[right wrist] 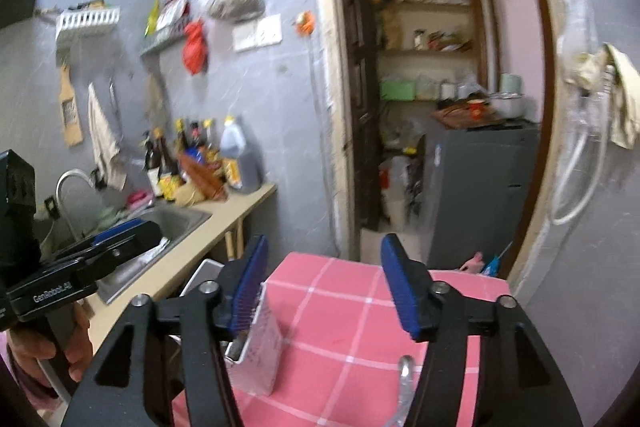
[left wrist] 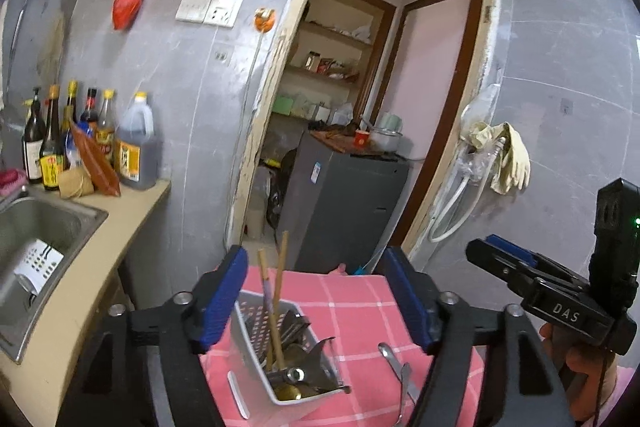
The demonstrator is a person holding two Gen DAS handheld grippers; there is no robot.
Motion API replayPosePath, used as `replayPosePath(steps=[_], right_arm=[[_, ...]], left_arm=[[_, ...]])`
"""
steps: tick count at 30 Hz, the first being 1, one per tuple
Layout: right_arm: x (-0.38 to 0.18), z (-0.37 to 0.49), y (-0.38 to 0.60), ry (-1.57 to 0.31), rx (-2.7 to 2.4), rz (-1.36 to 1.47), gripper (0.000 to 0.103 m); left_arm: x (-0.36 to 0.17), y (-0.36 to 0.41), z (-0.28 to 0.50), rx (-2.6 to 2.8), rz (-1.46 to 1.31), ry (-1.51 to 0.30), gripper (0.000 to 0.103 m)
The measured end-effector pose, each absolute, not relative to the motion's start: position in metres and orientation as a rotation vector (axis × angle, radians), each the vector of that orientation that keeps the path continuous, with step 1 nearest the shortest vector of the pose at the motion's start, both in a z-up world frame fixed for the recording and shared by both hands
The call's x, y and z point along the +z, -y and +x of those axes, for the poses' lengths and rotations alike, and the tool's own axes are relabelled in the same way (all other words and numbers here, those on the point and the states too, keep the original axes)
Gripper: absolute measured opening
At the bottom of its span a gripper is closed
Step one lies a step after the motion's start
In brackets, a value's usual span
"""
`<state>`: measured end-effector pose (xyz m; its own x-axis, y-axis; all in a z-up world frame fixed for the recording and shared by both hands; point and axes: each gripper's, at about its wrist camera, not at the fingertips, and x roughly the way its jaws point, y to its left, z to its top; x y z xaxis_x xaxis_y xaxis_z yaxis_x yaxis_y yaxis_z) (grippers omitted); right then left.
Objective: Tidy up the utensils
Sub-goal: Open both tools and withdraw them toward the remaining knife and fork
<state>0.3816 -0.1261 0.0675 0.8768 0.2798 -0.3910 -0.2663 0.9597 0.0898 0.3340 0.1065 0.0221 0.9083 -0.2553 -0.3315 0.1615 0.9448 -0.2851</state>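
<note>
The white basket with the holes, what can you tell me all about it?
The white basket looks like plastic, with rows of small holes in its walls. It sits tilted on the pink checked cloth. Two wooden chopsticks poke up out of it, and dark metal utensils crowd the inside. A metal spoon lies apart on the cloth beside it. No gripper touches the basket.

One white utensil basket point(left wrist: 280, 355), two chopsticks point(left wrist: 276, 291), one metal spoon point(left wrist: 394, 363), one pink checked cloth point(left wrist: 352, 299), one sink point(left wrist: 36, 227)
</note>
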Motion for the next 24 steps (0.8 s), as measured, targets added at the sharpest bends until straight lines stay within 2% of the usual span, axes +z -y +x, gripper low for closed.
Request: replayPosePath(steps=[3, 7, 9, 16, 24], right_arm=[[0.072, 0.37, 0.142, -0.387, 0.242, 0.047, 0.066], [0.075, 0.351, 0.164, -0.361, 0.205, 0.069, 0.084], [0.075, 0.342, 0.173, -0.349, 0.195, 0.077, 0.089], [0.071, 0.315, 0.202, -0.336, 0.17, 0.1, 0.1], [0.055, 0.297, 0.233, -0.354, 0.148, 0.139, 0.102]], left_arm=[[0.029, -0.096, 0.327, -0.223, -0.238, -0.363, 0.083], [0.034, -0.082, 0.319, -0.237, -0.222, -0.362, 0.097], [0.035, -0.073, 0.314, -0.24, -0.215, -0.353, 0.101], [0.033, -0.048, 0.303, -0.261, -0.193, -0.351, 0.103], [0.022, -0.021, 0.292, -0.263, -0.159, -0.381, 0.103]])
